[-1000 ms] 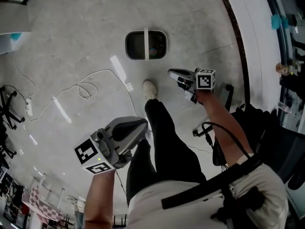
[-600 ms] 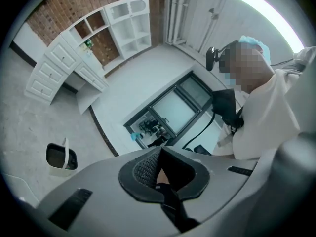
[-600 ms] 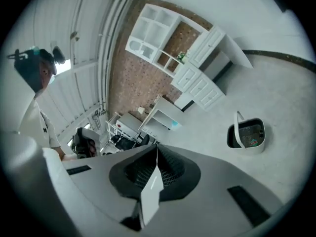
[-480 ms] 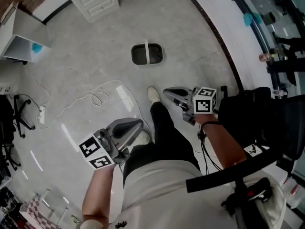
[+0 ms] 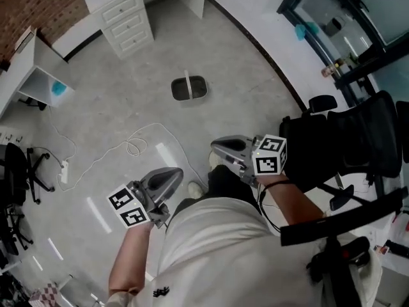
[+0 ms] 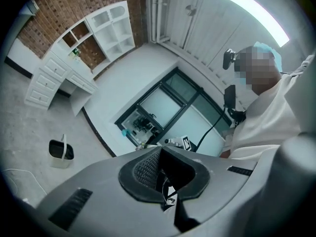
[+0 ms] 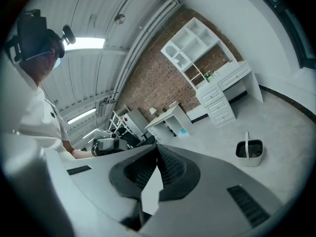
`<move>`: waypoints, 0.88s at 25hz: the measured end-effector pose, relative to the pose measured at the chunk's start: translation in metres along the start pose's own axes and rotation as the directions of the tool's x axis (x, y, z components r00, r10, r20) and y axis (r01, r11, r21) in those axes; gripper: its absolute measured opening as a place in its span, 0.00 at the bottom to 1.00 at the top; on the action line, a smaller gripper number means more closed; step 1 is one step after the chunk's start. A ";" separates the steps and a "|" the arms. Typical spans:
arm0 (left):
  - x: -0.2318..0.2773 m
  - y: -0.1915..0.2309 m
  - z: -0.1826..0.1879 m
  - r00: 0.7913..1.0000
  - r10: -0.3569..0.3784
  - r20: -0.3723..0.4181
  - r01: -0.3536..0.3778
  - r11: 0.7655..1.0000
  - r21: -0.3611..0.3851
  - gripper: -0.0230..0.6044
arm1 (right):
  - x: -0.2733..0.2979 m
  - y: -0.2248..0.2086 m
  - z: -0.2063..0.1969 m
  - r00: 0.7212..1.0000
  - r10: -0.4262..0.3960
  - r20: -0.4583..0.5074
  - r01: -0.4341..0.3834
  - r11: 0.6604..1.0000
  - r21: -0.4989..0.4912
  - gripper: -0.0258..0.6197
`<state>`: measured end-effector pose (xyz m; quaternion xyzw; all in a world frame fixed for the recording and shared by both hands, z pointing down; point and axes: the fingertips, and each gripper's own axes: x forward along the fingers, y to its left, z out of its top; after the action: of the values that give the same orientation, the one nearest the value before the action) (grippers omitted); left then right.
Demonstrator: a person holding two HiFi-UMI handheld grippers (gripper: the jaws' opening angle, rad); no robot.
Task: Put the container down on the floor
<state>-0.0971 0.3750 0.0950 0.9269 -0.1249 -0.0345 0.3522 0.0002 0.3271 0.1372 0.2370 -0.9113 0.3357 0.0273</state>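
Observation:
The container (image 5: 189,88), a small white bin with a dark inside and an upright handle, stands alone on the grey floor ahead of me. It also shows small in the left gripper view as the container (image 6: 61,153) and in the right gripper view as the container (image 7: 249,153). My left gripper (image 5: 176,171) is held close to my body, well short of it, shut with nothing between its pads (image 6: 146,168). My right gripper (image 5: 217,147) is likewise near my waist, shut and empty, its pads (image 7: 170,166) meeting.
White drawers (image 5: 131,21) and a white desk (image 5: 38,75) line the far wall. A white cable (image 5: 134,147) loops across the floor to a power strip (image 5: 64,170). A black chair (image 5: 345,139) stands at my right, by glass doors (image 5: 339,18). My shoe (image 5: 195,188) shows below.
The head view has risen and pulled back, so the container looks smaller and farther away. Both grippers have drawn in toward my body, away from the container.

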 end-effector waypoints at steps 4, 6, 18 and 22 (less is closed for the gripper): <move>0.002 -0.027 0.000 1.000 -0.018 0.004 0.018 0.999 0.034 0.05 | -0.018 0.036 -0.003 1.000 0.012 -0.001 -0.012 0.999 -0.034 0.07; 0.006 -0.038 -0.001 1.000 -0.021 0.015 0.021 0.999 0.042 0.05 | -0.026 0.048 -0.006 1.000 0.020 -0.003 -0.020 0.999 -0.041 0.07; 0.060 -0.101 -0.037 1.000 -0.030 0.002 0.030 0.999 0.025 0.05 | -0.105 0.095 -0.031 0.999 0.043 -0.028 -0.046 0.993 -0.106 0.06; 0.086 -0.129 -0.051 0.999 -0.043 -0.002 0.043 0.999 0.023 0.05 | -0.139 0.099 -0.041 0.999 0.038 -0.026 -0.041 0.994 -0.104 0.06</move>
<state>0.0199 0.4785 0.0500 0.9334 -0.1048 -0.0399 0.3409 0.0742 0.4759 0.0809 0.2130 -0.9317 0.2910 0.0441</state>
